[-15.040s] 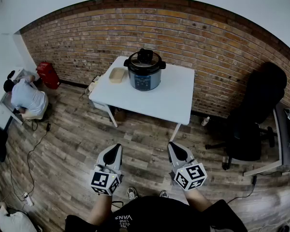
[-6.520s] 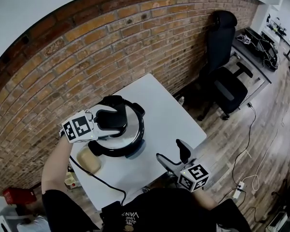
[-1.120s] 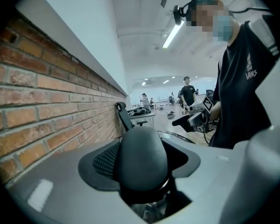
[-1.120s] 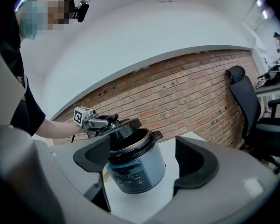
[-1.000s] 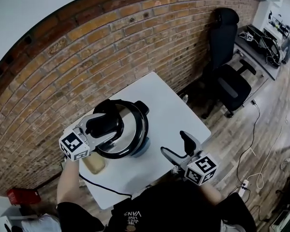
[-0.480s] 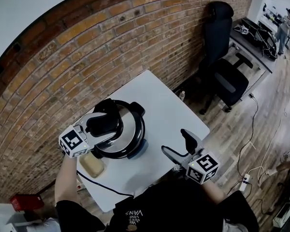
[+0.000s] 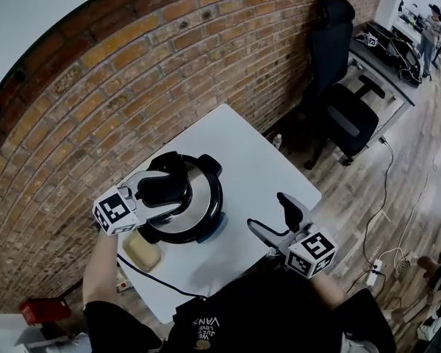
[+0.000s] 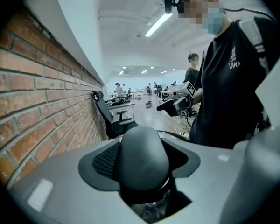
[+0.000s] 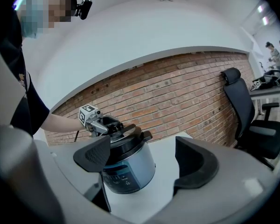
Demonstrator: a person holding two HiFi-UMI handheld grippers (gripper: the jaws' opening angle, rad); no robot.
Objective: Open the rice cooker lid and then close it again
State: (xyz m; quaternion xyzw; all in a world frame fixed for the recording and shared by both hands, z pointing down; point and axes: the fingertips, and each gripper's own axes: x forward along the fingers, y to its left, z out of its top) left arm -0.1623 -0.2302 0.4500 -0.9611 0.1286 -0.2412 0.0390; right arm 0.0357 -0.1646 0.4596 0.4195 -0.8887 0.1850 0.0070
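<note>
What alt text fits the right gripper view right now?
The left gripper grips the lid handle of a rice cooker on a white table. The right gripper, fingers open and empty, frames it, with a brick wall behind.

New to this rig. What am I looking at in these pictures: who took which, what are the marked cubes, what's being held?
A person holds a hand-worked claw in each hand; the marked cubes belong to them. One picture comes from a head camera looking down, the other two from cameras riding on each claw. On the table stand a rice cooker and a tan object. The left claw grips the black handle on the cooker's lid. The right claw hovers open and empty near the table's edge.
</note>
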